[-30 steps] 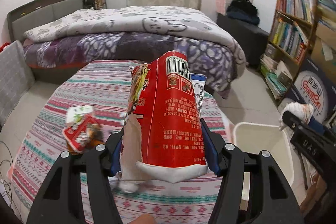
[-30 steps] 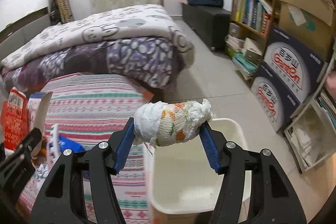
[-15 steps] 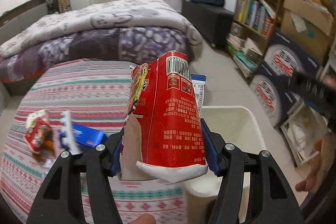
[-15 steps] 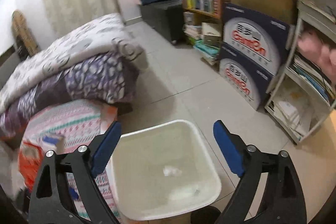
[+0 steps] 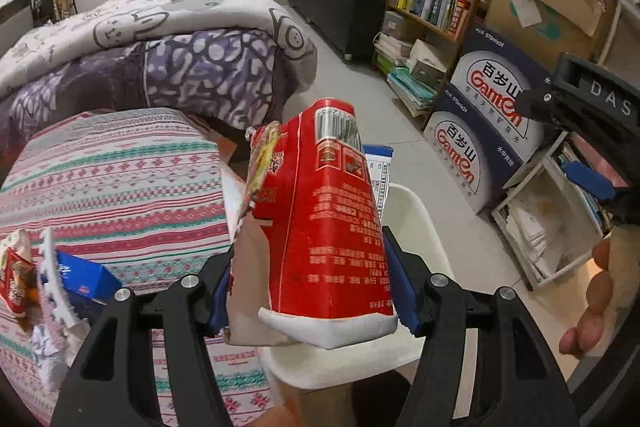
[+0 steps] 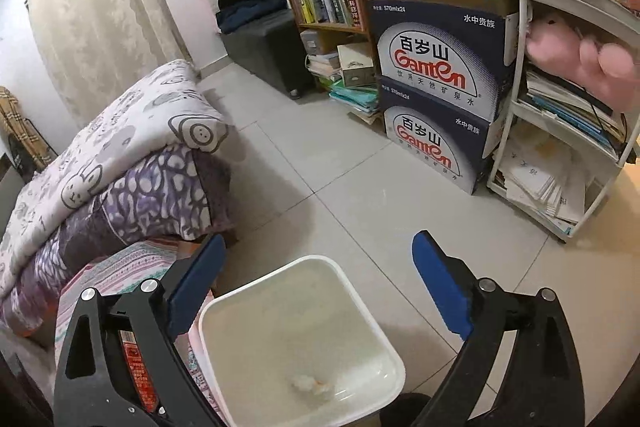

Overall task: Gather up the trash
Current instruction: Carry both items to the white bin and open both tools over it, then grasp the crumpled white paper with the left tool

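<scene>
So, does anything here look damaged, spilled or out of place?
Only the trash itself. The red packet between the left tongs, whose jaws are opening, is torn open and crumpled, over the white bin. More torn wrappers lie on the striped cloth. Nothing has spilled on the floor.

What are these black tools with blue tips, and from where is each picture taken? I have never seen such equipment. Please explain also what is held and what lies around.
There is no robot. A person holds a hand tool with two fingers in each hand, and a wide-angle camera on each tool looks forward along its fingers.

The left camera shows the left gripper with a torn red snack bag between its blue pads, above the white bin; its jaws are opening. Beside it, more wrappers and a blue packet lie on the striped cloth.

The right camera shows the right gripper, empty with its jaws opening, above the same bin. A small crumpled wad lies inside.
</scene>
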{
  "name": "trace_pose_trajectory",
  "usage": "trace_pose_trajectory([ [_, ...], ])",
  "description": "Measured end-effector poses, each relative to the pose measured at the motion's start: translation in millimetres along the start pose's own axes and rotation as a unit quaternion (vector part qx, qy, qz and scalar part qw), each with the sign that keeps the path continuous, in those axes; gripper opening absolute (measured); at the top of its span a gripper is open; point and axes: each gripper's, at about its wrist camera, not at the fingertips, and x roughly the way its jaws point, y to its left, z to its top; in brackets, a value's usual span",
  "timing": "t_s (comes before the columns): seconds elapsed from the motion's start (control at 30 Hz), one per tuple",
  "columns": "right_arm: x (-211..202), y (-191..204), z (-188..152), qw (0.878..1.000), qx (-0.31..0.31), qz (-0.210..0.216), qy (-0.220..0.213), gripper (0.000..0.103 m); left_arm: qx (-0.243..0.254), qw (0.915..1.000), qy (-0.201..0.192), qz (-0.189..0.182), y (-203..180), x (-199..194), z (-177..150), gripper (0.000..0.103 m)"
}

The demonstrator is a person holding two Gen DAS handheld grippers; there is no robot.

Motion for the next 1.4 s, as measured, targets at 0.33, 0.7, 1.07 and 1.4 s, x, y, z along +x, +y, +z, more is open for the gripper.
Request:
trace_pose_trajectory([
  [0.33,-14,30,-16,0.997,-0.056,-0.001,-0.050,0.096,-0.015,0.9998,-0.008,0.013,19,-10,-7,0.080],
  [0.7,-16,72,-54,0.994,-0.107,0.031,-0.020,0.096,-0.005,0.9909,-0.022,0.132,67,-38,-36,0.084],
  [1.07,-15,125,-89,0.983,-0.167,0.070,0.022,0.096,-0.035,0.9752,0.074,0.205,166,-50,-85,0.084],
  [1.4,-16,169,-122,0.969,-0.217,0.104,0.054,0.096,-0.002,0.9602,0.188,0.207,234,-44,-122,0.084],
])
